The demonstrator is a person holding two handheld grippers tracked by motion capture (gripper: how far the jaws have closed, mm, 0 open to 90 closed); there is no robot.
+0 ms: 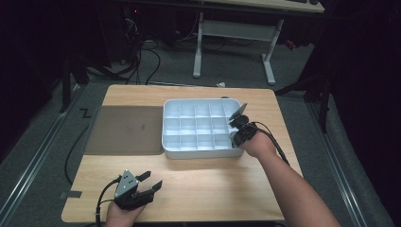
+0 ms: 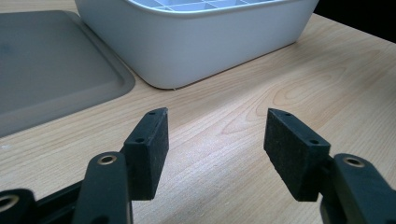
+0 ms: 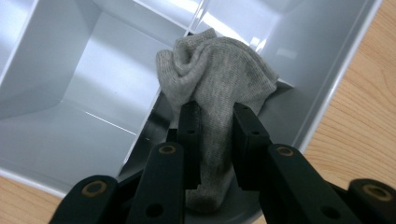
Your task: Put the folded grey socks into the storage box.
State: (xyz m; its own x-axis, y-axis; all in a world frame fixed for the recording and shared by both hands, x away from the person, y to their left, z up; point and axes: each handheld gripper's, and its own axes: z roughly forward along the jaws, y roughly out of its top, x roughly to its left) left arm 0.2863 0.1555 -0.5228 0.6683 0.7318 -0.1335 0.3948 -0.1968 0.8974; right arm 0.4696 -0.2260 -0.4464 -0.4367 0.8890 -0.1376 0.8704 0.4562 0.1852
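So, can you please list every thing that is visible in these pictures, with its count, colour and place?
sock: 1, grey, between the right claw's jaws, over a compartment at the organiser's right edge
compartment organiser: 1, white, centre-right of the table
lid: 1, grey, flat on the table, left of the organiser
table: 1, light wood, middle of the high view
desk frame: 1, white, on the floor behind the table
left claw: 1, black, open, near the table's front left edge
right claw: 1, black, shut on the sock, at the organiser's right edge
forearms: 2, entering from the bottom of the high view
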